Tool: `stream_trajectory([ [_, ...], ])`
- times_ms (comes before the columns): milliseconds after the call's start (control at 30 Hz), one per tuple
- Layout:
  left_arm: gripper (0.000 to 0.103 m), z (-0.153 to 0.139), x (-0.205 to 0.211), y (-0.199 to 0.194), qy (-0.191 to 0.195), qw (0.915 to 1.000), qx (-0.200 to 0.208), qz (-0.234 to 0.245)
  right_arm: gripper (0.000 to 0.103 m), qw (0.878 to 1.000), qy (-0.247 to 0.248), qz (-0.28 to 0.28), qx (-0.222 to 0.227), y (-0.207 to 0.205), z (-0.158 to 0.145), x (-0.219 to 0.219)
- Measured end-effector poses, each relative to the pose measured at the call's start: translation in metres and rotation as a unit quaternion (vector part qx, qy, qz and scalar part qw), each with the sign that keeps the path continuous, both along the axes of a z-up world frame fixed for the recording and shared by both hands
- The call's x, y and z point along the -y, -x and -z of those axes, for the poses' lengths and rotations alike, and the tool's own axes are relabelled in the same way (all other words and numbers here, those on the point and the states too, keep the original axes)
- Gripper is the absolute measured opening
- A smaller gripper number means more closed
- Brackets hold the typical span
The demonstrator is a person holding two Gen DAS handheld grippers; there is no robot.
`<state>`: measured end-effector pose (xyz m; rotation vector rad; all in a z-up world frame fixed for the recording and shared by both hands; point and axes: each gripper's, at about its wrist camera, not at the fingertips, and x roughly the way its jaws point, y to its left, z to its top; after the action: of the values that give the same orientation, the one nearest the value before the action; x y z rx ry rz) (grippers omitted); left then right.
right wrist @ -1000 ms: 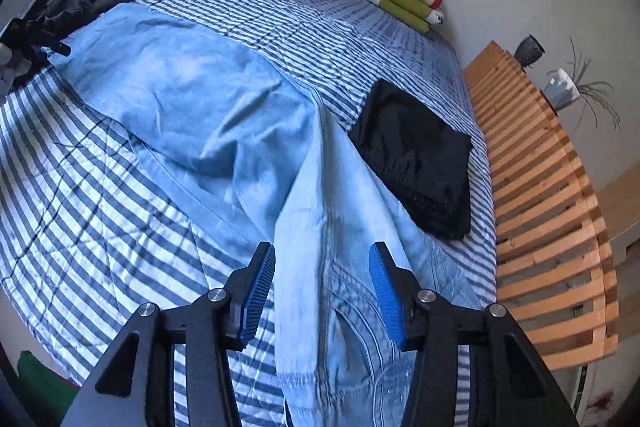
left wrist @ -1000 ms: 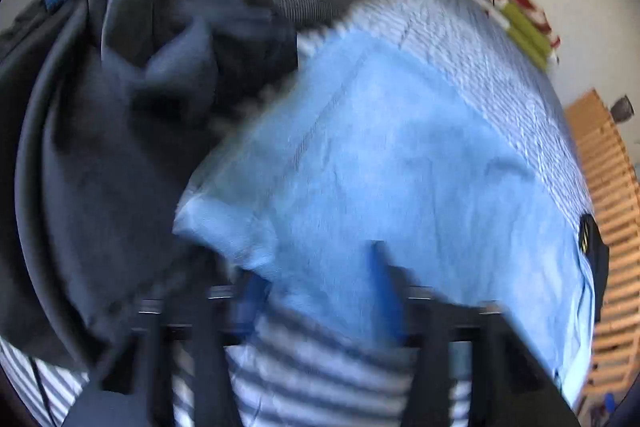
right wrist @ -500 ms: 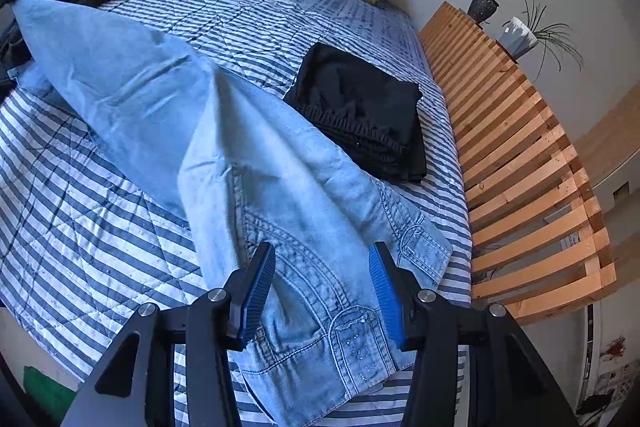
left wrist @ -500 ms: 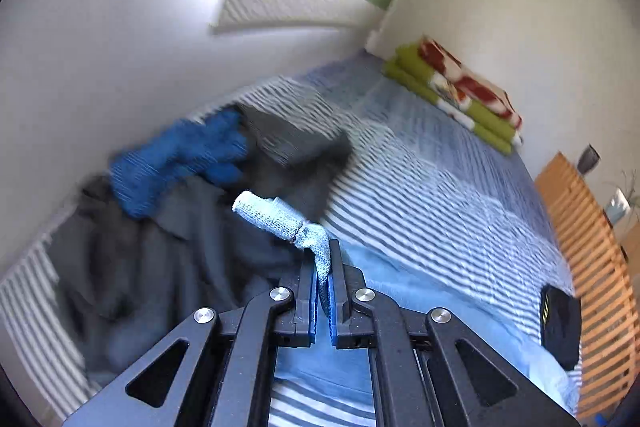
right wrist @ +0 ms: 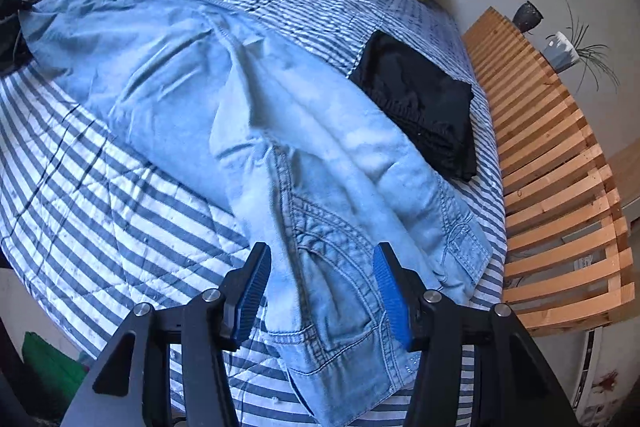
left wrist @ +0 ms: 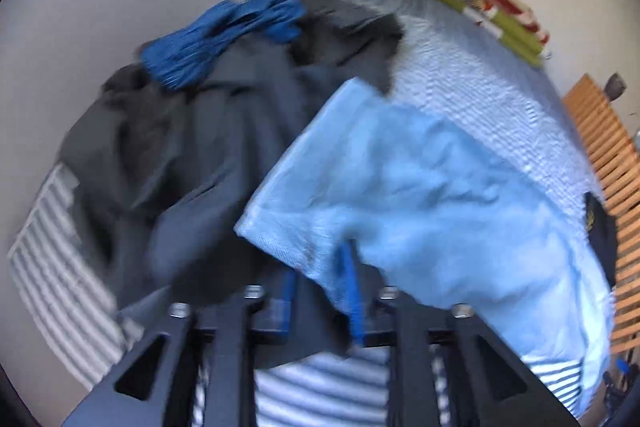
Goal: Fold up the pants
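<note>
Pale blue denim, the pants, lies stretched across the striped bed cover, waistband at the near edge under the right gripper and leg ends far off beside a heap of dark clothes. The right gripper's jaws are opening, astride the waistband without pressing it. The left gripper is opening too, with the leg hem draped over one finger, seemingly let go rather than pinched. The step in hand looks like squaring the legs before the fold. To do it well, each gripper would take a firm bite at hem and waistband, draw the cloth taut so the wrinkles along the thigh flatten, and keep the hem clear of the dark heap. The folded black garment near the slatted frame needs leaving undisturbed.
</note>
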<state>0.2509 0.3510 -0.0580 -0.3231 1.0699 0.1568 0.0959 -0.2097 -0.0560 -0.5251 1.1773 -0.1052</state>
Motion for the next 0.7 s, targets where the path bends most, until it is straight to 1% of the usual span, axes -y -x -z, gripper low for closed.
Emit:
stream_trajectory([
  [33, 0.041, 0.002, -0.007, 0.009, -0.005, 1.0, -0.003, -0.006, 0.054, 1.0, 0.003, -0.003, -0.01, 0.005, 0.009, -0.001],
  [67, 0.041, 0.004, -0.013, 0.017, -0.009, 0.9999, -0.004, -0.01, 0.054, 1.0, 0.015, -0.009, -0.016, 0.011, 0.017, -0.002],
  [133, 0.041, 0.006, -0.023, 0.031, -0.035, 0.9991, -0.009, -0.02, 0.057, 0.997, 0.066, -0.029, -0.023, 0.025, 0.035, -0.005],
  [167, 0.04, 0.005, -0.024, 0.036, -0.043, 0.9988, -0.007, -0.024, 0.057, 0.994, 0.096, -0.041, -0.024, 0.032, 0.044, -0.006],
  [200, 0.039, 0.003, -0.024, 0.04, -0.044, 0.9988, -0.005, -0.022, 0.058, 0.992, 0.11, -0.046, -0.029, 0.039, 0.052, -0.004],
  [233, 0.039, 0.0, -0.02, 0.041, -0.042, 0.9989, -0.001, -0.018, 0.058, 0.992, 0.111, -0.043, -0.039, 0.043, 0.058, 0.001],
  [300, 0.039, -0.01, -0.004, 0.04, -0.04, 0.9991, 0.015, 0.002, 0.058, 0.993, 0.109, -0.024, -0.044, 0.047, 0.063, 0.012],
  [367, 0.039, -0.021, 0.019, 0.035, -0.044, 0.9983, 0.03, 0.025, 0.058, 0.992, 0.123, -0.01, -0.034, 0.048, 0.061, 0.024],
  [400, 0.039, -0.027, 0.036, 0.031, -0.04, 0.9976, 0.041, 0.04, 0.058, 0.991, 0.13, -0.007, -0.029, 0.048, 0.06, 0.029],
  [467, 0.039, -0.035, 0.065, 0.023, -0.031, 0.9958, 0.053, 0.068, 0.058, 0.99, 0.139, -0.005, -0.035, 0.048, 0.06, 0.038],
  [500, 0.039, -0.038, 0.081, 0.018, -0.033, 0.9942, 0.059, 0.083, 0.05, 0.989, 0.14, -0.008, -0.04, 0.048, 0.06, 0.04],
  [533, 0.039, -0.041, 0.1, 0.013, -0.035, 0.9924, 0.064, 0.099, 0.029, 0.989, 0.14, -0.011, -0.045, 0.049, 0.059, 0.043],
  [600, 0.039, -0.045, 0.127, 0.004, -0.031, 0.9893, 0.07, 0.124, 0.005, 0.989, 0.142, -0.012, -0.045, 0.047, 0.053, 0.046],
  [700, 0.039, -0.049, 0.166, -0.01, -0.027, 0.9847, 0.076, 0.155, 0.006, 0.985, 0.17, -0.014, -0.01, 0.036, 0.03, 0.053],
])
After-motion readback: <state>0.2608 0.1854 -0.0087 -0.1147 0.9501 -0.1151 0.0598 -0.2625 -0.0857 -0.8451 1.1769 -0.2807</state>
